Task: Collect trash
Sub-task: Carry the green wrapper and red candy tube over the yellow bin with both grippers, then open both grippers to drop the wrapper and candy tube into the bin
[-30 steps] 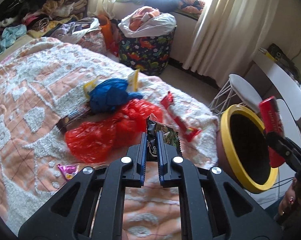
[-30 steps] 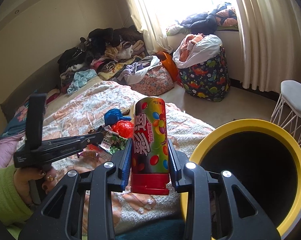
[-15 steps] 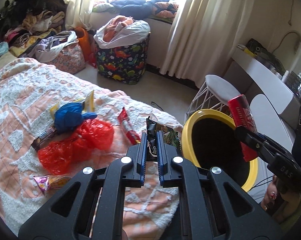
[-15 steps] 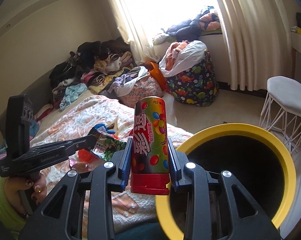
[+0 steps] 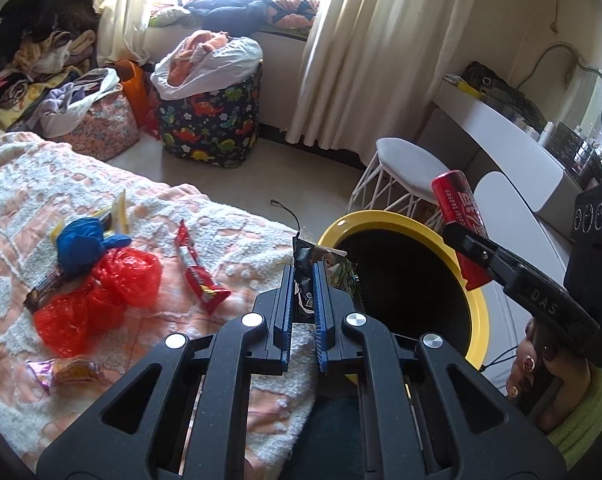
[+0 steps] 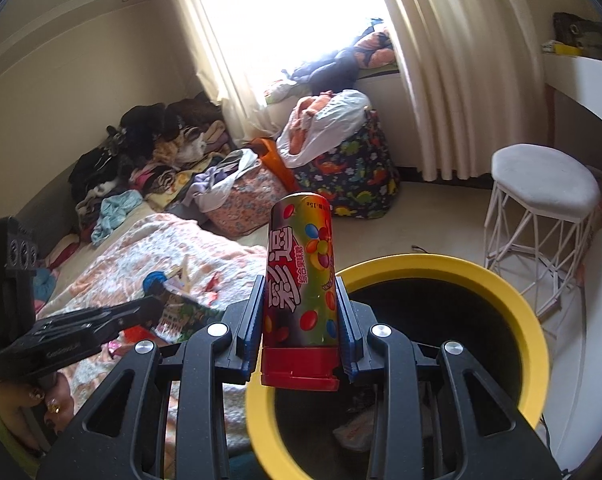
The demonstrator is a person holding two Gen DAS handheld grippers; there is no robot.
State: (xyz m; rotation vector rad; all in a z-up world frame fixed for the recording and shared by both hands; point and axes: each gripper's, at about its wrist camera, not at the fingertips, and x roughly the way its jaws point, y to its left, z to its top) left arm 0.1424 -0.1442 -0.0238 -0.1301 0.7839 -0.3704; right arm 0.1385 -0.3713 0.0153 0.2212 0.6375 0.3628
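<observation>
Over the yellow-rimmed bin (image 6: 397, 268), a candy tube (image 6: 301, 280) and a snack wrapper (image 5: 325, 264) are carried in.

The tube is clamped upright between the pads of the right gripper (image 6: 299, 332), low on its body just above the red cap, directly over the near rim. The wrapper is pinched at its lower edge by the closed left gripper (image 5: 305, 300), beside the bin's rim at the edge of the bed (image 5: 229, 224). The tube is judged stiff, light and smooth-sided, so a grip across its middle is best suited. The wrapper is judged thin, limp and crinkly, to be taken by an edge. A red plastic bag (image 5: 97, 296), soft and featherlight, is left on the bed.
</observation>
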